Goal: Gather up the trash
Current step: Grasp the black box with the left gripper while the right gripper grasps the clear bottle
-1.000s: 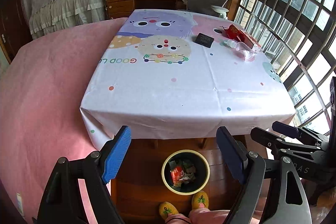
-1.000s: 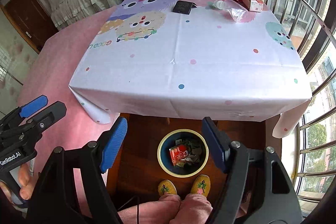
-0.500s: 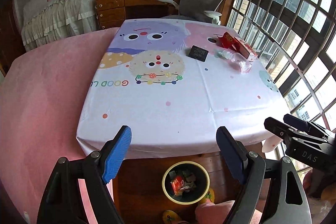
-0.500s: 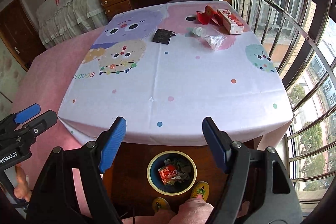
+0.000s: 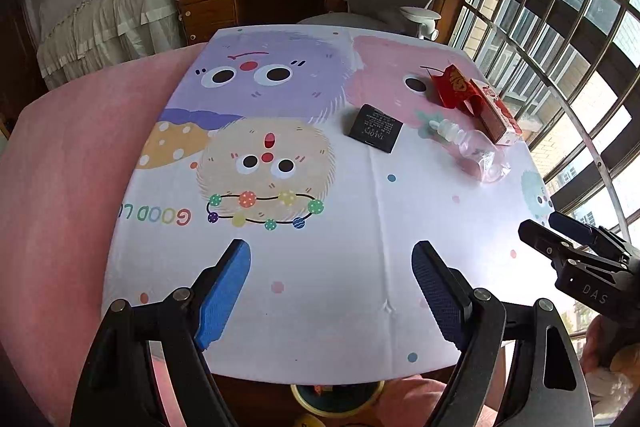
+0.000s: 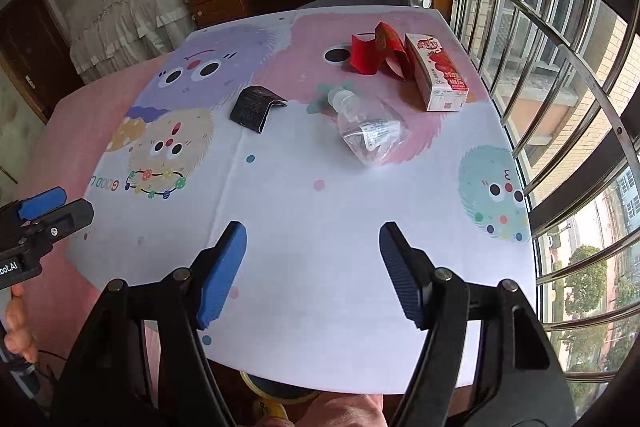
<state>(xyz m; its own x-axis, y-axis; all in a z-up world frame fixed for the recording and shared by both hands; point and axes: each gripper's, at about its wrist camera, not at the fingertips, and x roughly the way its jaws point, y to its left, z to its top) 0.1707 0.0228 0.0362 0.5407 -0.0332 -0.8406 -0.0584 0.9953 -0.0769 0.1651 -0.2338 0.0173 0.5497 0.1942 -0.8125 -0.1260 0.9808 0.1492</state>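
Cartoon-printed white tablecloth, near-left part: "GOOD L…" in multicoloured capitals, reads mirrored/upside down from the cameras; the word after GOOD is cut off at the cloth's edge.
Flat black folded card packet, centre-far on cloth: white print, top line looks like "TALOPS"; smaller lines under it illegible.
Black right gripper, on its body, left wrist view: "DAS".
Black left gripper, on its body, right wrist view: "…oot.AI", start cut by frame edge.
Red-and-white rectangular carton, far right: red characters and a code patch, unreadable.
Clear crumpled plastic bottle: label print too small to read.
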